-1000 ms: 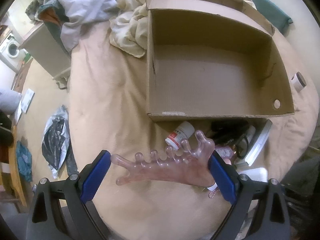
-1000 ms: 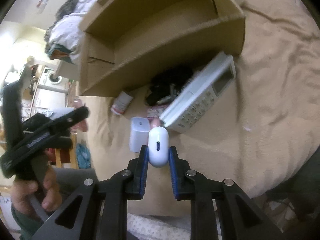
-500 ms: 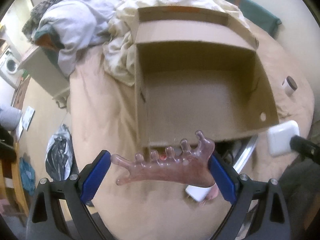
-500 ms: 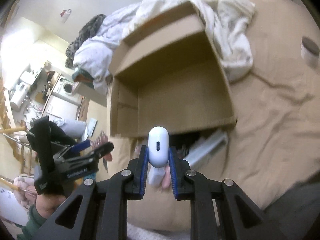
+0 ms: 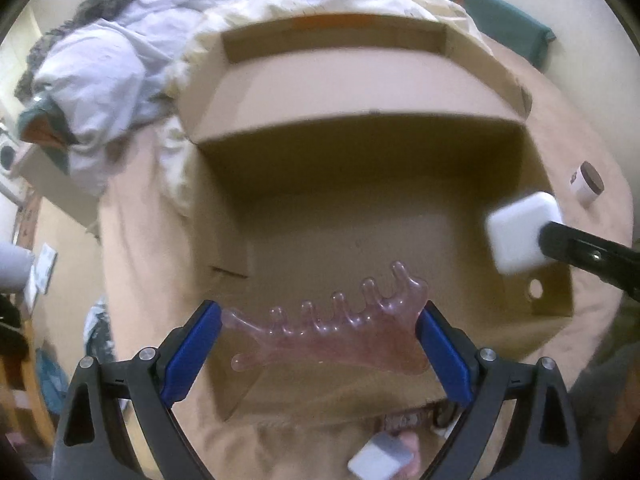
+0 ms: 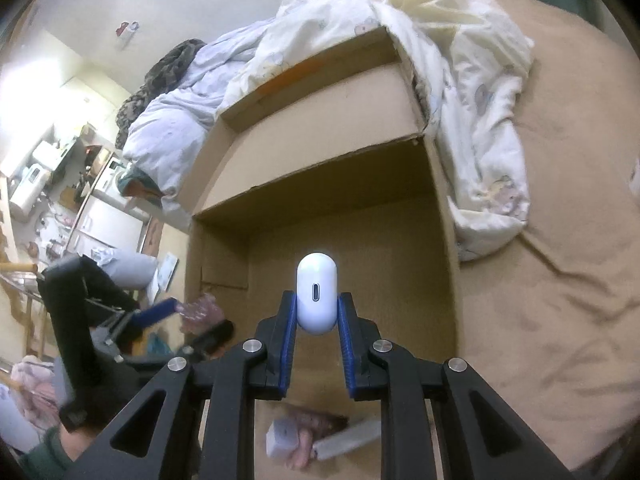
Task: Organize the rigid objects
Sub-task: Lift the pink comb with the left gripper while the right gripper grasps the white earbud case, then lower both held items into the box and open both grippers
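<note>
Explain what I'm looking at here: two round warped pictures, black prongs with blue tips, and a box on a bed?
Each picture comes from a camera on a handheld clamp tool, looking forward along its two blue-padded fingers; the fisheye lens bends everything. In the left view, the left gripper holds a pink comb-shaped piece over the open cardboard box. In the right view, the right gripper pinches a white case over the same box. The box sits on a tan bedsheet beside rumpled bedding. A small jar lies on the sheet beyond the box.

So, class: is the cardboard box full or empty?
Empty: the cardboard box shows only a bare floor; both held items hang above it.
</note>
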`<state>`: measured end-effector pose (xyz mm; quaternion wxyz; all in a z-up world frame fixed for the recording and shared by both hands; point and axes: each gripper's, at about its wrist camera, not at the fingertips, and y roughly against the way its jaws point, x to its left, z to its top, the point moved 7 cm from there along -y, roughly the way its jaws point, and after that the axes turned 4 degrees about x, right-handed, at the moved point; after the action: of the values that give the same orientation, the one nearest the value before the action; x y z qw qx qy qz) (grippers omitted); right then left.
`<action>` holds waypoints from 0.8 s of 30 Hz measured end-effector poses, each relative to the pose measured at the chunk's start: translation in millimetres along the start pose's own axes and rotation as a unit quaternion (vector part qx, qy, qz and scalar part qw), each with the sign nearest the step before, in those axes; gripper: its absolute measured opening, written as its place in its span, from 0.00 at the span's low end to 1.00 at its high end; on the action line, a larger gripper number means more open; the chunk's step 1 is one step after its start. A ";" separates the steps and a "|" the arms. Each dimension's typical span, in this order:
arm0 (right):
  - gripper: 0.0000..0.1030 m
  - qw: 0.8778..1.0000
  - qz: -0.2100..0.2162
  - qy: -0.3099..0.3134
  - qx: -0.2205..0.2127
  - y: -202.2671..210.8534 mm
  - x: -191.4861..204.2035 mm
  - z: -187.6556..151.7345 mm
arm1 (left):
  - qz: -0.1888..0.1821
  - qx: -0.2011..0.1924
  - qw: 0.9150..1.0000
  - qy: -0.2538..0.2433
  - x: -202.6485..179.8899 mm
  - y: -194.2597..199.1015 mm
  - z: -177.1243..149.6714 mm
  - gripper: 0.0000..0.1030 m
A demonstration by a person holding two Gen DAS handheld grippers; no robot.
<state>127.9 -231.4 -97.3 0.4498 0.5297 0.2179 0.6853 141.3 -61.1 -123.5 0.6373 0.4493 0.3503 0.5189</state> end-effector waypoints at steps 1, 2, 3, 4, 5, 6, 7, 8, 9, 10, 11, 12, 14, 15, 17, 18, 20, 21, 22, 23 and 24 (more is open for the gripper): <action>0.21 1.000 -0.004 0.004 0.002 -5.7 -0.9 -1.3 | -0.011 0.004 1.000 0.004 -0.9 -6.6 -1.6 0.93; 0.21 1.000 -0.007 0.004 0.007 -11.5 -2.6 -3.5 | -0.020 0.011 1.000 0.009 -1.7 -12.7 -3.7 0.93; 0.21 1.000 -0.008 0.002 0.014 -17.2 -4.0 -5.8 | -0.022 0.018 1.000 0.010 -2.9 -18.2 -5.4 0.93; 0.21 1.000 -0.007 0.002 0.019 -21.8 -5.2 -6.4 | -0.020 0.020 1.000 0.005 -5.0 -21.7 -6.3 0.93; 0.21 1.000 -0.008 0.005 0.023 -26.0 -5.8 -6.8 | -0.017 0.019 1.000 -0.004 -6.5 -23.6 -7.2 0.93; 0.21 1.000 -0.009 0.008 0.028 -30.1 -5.7 -7.5 | -0.010 0.016 1.000 -0.013 -7.7 -25.3 -8.0 0.93; 0.21 0.999 -0.007 0.009 0.036 -34.3 -4.8 -9.1 | -0.005 0.015 1.000 -0.016 -7.9 -26.6 -8.0 0.93; 0.21 0.999 -0.004 0.010 0.042 -38.4 -4.4 -10.6 | -0.003 0.015 1.000 -0.015 -7.8 -28.1 -8.2 0.93; 0.21 0.999 -0.006 0.013 0.047 -42.6 -4.0 -12.3 | -0.003 0.017 1.000 -0.011 -7.8 -30.3 -8.6 0.93; 0.21 0.998 -0.008 0.016 0.053 -46.4 -3.5 -14.1 | -0.003 0.019 1.000 -0.008 -8.5 -32.0 -9.0 0.93; 0.21 0.998 -0.007 0.018 0.058 -49.8 -2.1 -15.8 | -0.004 0.022 1.000 -0.005 -8.1 -34.5 -9.3 0.93; 0.21 0.998 -0.007 0.021 0.062 -52.8 -0.4 -17.5 | -0.004 0.025 1.000 -0.005 -7.7 -36.2 -9.0 0.93; 0.21 0.997 -0.010 0.030 0.071 -57.8 3.1 -19.9 | -0.001 0.029 1.000 -0.011 -7.7 -39.4 -10.9 0.93; 0.21 0.996 -0.011 0.033 0.077 -60.7 4.9 -21.6 | 0.004 0.030 0.999 -0.015 -8.0 -41.4 -11.2 0.93; 0.21 0.995 -0.014 0.036 0.091 -67.4 6.7 -24.0 | 0.012 0.030 0.999 -0.021 -7.1 -44.2 -11.2 0.93; 0.21 0.995 -0.015 0.034 0.098 -69.6 5.7 -24.8 | 0.013 0.033 0.999 -0.024 -9.0 -45.3 -11.3 0.93; 0.21 0.994 -0.007 0.025 0.105 -71.4 4.5 -24.4 | 0.010 0.040 0.999 -0.033 -11.9 -47.3 -12.6 0.93; 0.21 0.994 -0.009 0.025 0.105 -71.9 4.6 -23.3 | 0.006 0.043 0.998 -0.036 -14.6 -47.8 -13.3 0.93; 0.21 0.994 -0.011 0.026 0.107 -72.1 4.0 -22.8 | 0.004 0.045 0.998 -0.038 -15.9 -48.5 -13.7 0.93; 0.21 0.994 -0.013 0.027 0.109 -72.7 3.7 -23.0 | 0.003 0.045 0.998 -0.039 -16.7 -49.0 -13.9 0.93; 0.21 0.993 -0.015 0.028 0.110 -72.9 3.4 -24.5 | 0.003 0.045 0.998 -0.039 -17.3 -49.5 -13.9 0.93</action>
<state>133.4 -187.7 -160.4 0.3926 0.5529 0.3123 0.6653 142.1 -78.0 -175.0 0.6277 0.4990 0.3467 0.4866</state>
